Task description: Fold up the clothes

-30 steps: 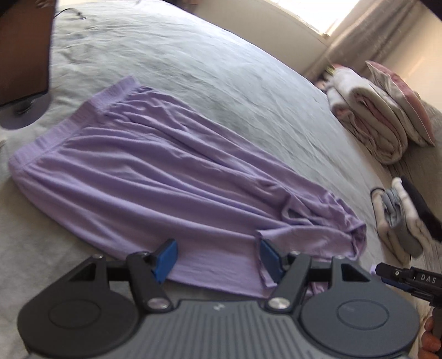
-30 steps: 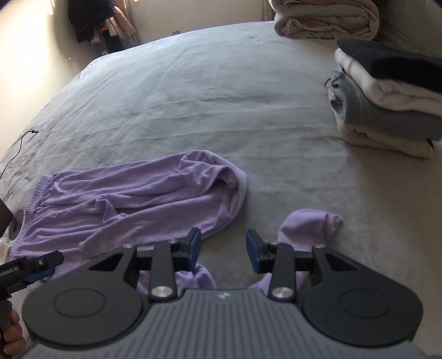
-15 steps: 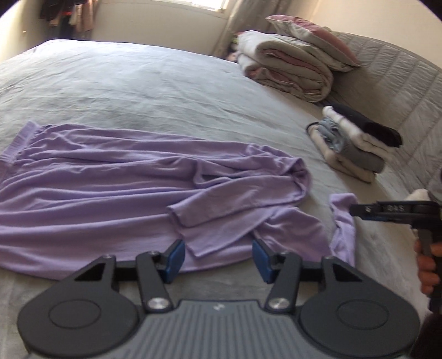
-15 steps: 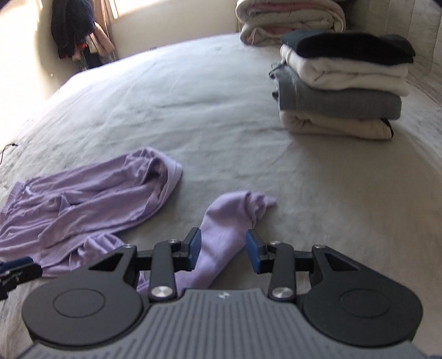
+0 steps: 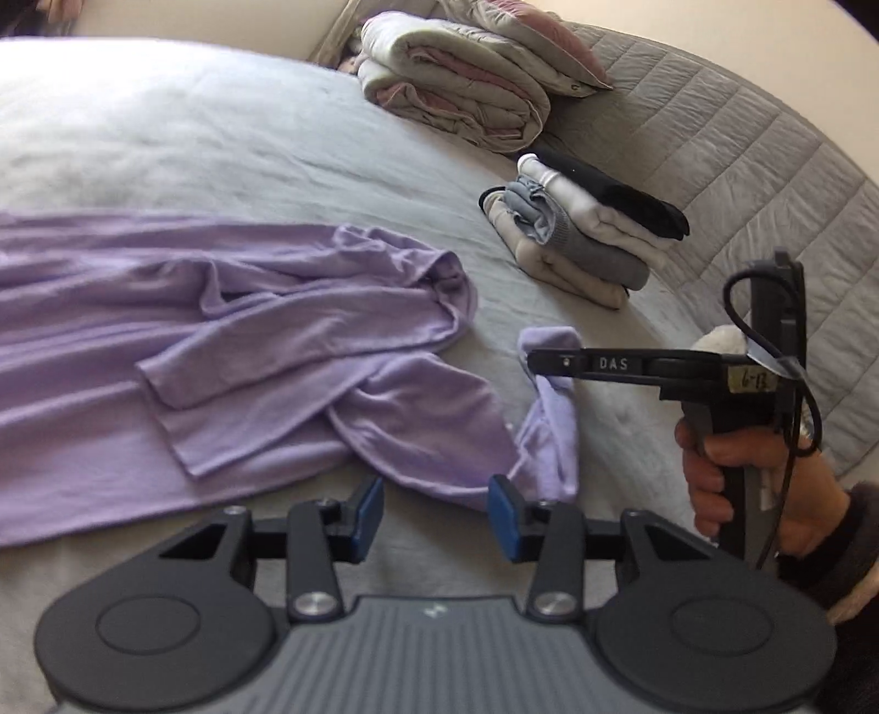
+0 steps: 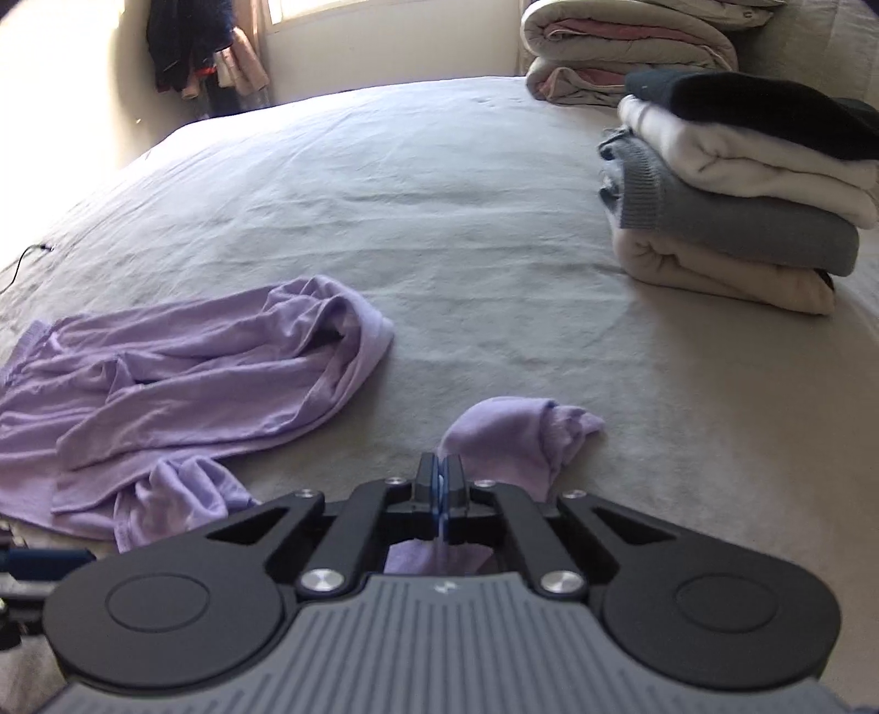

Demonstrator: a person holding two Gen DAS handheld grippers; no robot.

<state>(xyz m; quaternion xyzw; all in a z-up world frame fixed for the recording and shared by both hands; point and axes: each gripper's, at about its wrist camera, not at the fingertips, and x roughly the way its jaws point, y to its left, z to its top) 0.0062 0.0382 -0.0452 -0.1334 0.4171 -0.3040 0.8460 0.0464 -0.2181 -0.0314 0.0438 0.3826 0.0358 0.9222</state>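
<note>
A lilac long-sleeved garment (image 5: 220,340) (image 6: 181,368) lies crumpled across the grey bed, its body stretching off to the left. One sleeve end (image 5: 549,417) (image 6: 516,434) trails out to the right. My right gripper (image 6: 441,483) is shut on that sleeve, with cloth bunched just past the blue pads; from the left wrist view it shows side-on as a black bar (image 5: 621,363) held by a hand. My left gripper (image 5: 435,513) stands open just short of the garment's near edge, nothing between its blue pads.
A stack of folded clothes (image 5: 582,230) (image 6: 741,197), black on top, sits to the right near the quilted headboard (image 5: 741,181). A rolled duvet and pillow (image 5: 467,71) lie at the back. Clothes hang in the far left corner (image 6: 192,49).
My right gripper has gone from open to shut on the lilac sleeve end. The left gripper swung right along the garment's near edge and stayed open.
</note>
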